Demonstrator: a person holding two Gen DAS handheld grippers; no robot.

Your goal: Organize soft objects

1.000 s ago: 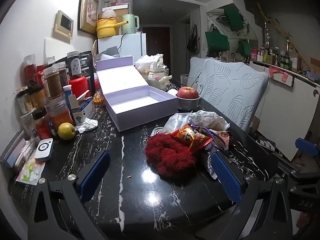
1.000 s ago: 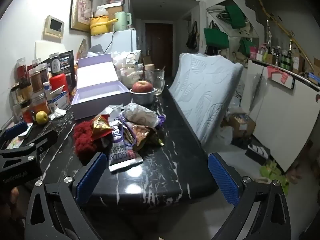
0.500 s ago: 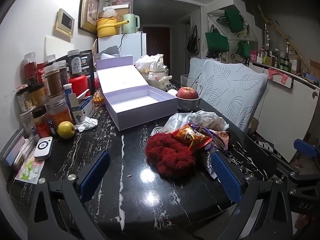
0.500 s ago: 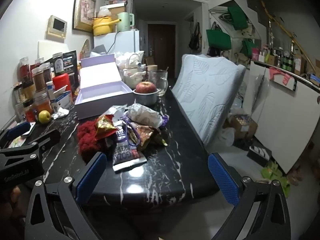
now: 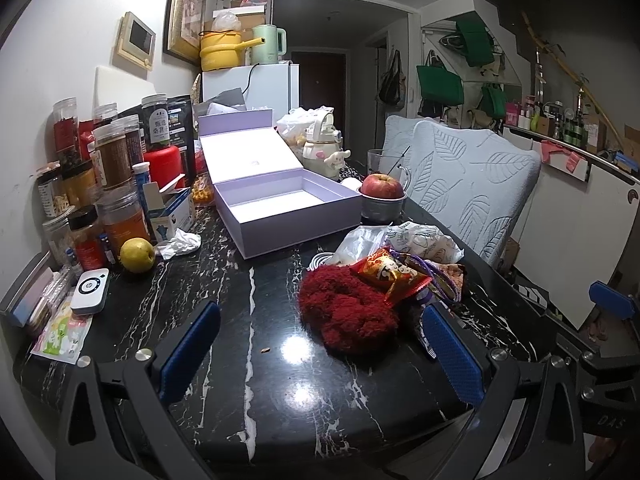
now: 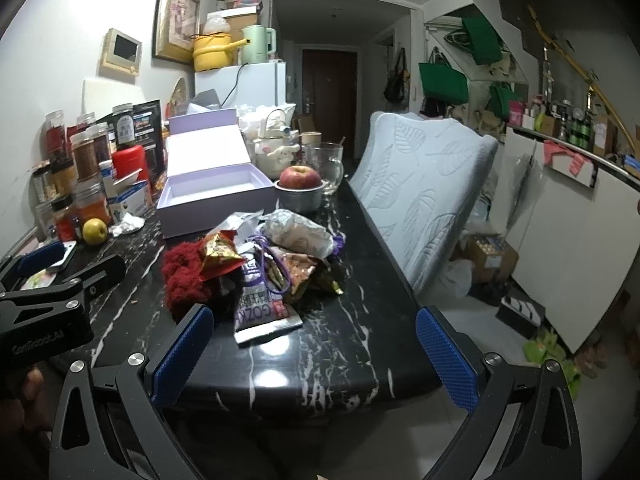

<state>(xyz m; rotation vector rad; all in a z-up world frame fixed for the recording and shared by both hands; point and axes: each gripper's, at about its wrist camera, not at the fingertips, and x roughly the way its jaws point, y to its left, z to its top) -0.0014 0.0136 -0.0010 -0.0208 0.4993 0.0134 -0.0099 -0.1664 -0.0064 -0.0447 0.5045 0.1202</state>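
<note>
A fluffy red knitted piece (image 5: 347, 312) (image 6: 185, 276) lies on the black marble table (image 5: 248, 360), touching a heap of soft bags. In the heap are a red and gold pouch (image 5: 387, 273) (image 6: 219, 253), a white patterned bag (image 5: 424, 240) (image 6: 298, 232) and a silver snack packet (image 6: 264, 309). Behind them stands an open lilac box (image 5: 286, 208) (image 6: 216, 196), empty inside. My left gripper (image 5: 320, 354) is open just short of the red piece. My right gripper (image 6: 314, 354) is open over the table's near edge, in front of the snack packet.
Jars and bottles (image 5: 100, 176) crowd the left wall side, with a yellow fruit (image 5: 137, 255) and a white device (image 5: 90, 291). An apple in a metal bowl (image 5: 382, 196) and a glass mug (image 6: 326, 166) stand behind the heap. A quilted cushion (image 6: 420, 196) leans at the table's right.
Both views have shifted only slightly; the right gripper has edged closer to the heap. Both grippers stay open and nothing on the table has moved.
</note>
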